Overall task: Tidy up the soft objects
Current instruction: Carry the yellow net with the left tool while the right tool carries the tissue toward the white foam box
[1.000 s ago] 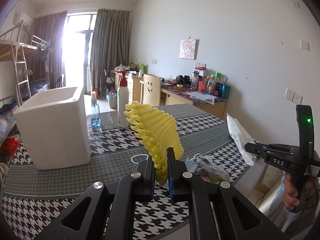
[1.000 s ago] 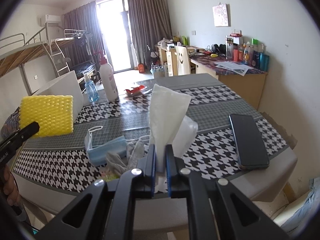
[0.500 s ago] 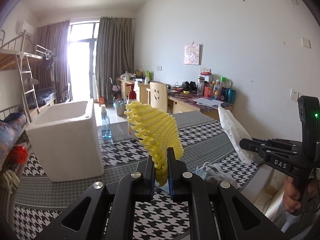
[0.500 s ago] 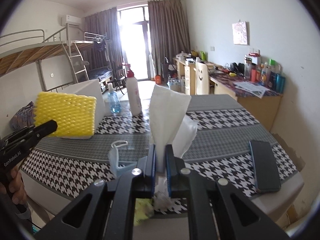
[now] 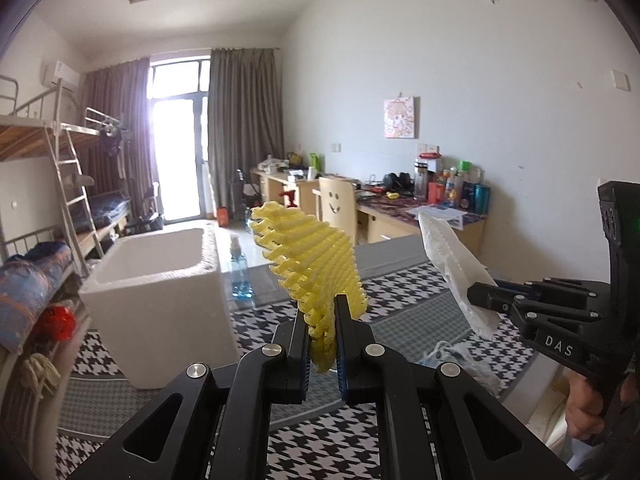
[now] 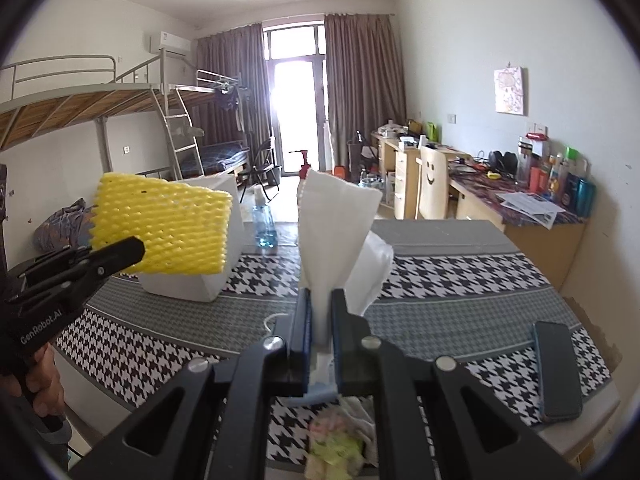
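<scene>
Grippers both clamped: left gripper (image 5: 322, 334) pinches yellow foam fruit net (image 5: 310, 258), right gripper (image 6: 319, 322) white tissue (image 6: 334, 224), right of white foam box (image 5: 160, 300); both look light, compressible; edge grips suffice.

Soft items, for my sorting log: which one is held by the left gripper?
The yellow foam net, pinched in the left gripper. The white tissue is in the right gripper.

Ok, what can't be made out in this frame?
- Inside of the white foam box: left view shows only its rim; right view, the yellow foam net covers it.
- Soft pile: hidden under the right claw.
- Desk bottles' labels: too small.
</scene>
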`<move>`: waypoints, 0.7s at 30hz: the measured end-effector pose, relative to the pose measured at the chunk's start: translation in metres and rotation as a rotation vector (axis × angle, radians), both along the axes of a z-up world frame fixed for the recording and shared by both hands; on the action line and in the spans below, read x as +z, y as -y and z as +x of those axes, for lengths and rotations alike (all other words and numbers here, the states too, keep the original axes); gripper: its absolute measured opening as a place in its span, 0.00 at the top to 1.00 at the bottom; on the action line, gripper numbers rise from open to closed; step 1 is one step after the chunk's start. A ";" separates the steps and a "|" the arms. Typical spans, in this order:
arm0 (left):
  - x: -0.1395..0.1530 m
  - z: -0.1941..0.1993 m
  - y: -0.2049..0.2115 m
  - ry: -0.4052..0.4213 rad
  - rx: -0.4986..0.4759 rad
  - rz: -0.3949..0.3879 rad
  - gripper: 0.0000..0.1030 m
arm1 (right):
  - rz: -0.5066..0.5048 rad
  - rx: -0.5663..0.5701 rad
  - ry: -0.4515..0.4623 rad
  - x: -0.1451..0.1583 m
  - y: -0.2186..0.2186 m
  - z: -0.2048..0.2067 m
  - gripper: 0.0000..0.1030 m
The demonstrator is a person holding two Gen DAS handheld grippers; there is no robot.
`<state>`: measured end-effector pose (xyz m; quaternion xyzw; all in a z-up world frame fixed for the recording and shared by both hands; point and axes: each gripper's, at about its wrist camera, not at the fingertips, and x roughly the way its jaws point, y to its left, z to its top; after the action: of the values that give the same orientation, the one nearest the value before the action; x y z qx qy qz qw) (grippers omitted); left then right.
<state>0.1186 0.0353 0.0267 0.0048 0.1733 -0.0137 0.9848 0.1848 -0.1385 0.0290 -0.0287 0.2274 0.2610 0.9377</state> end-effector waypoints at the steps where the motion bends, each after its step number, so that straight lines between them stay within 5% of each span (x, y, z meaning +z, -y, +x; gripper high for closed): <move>1: 0.001 0.001 -0.001 0.005 0.014 0.003 0.90 | 0.002 0.004 -0.003 0.001 -0.002 0.002 0.89; 21: 0.019 0.019 -0.015 0.038 0.083 0.022 0.90 | -0.003 0.057 0.052 0.019 -0.022 0.012 0.88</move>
<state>0.1377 0.0498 0.0452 0.0089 0.1549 0.0290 0.9875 0.1971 -0.1164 0.0478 -0.0432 0.2023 0.2863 0.9355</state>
